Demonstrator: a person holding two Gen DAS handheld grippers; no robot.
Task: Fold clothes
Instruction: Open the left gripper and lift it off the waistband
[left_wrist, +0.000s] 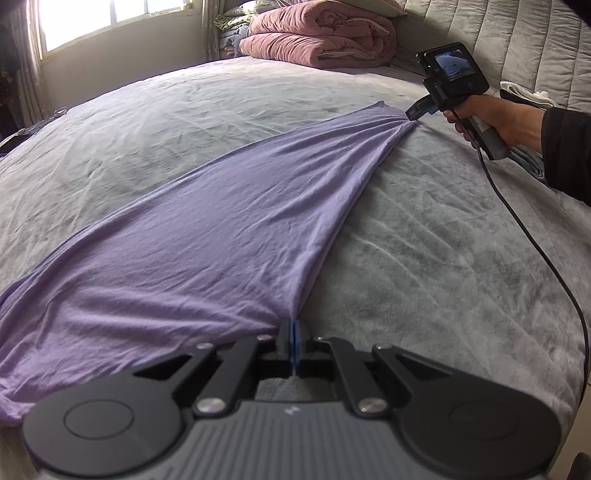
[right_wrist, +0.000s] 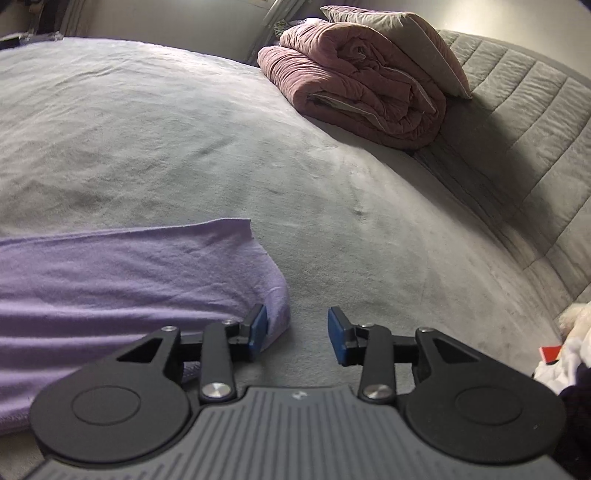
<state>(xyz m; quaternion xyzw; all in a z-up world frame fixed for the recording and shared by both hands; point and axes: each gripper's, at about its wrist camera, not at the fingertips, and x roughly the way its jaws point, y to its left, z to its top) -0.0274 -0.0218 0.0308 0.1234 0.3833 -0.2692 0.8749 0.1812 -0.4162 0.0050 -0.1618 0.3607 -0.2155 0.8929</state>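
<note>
Across the grey bed (left_wrist: 424, 258), the lavender garment (left_wrist: 207, 229) stretches from six toward two o'clock; left gripper (left_wrist: 293, 326) pinches its corner, right gripper (right_wrist: 297, 328) gapes empty beside it. Tugging could bunch the freed end.

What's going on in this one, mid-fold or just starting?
A person is folding a purple garment on a grey bed with two handheld grippers. The left gripper is shut on one corner. The right gripper is open, the far corner lying beside its left finger. The garment lies stretched out, not yet folded over.
</note>
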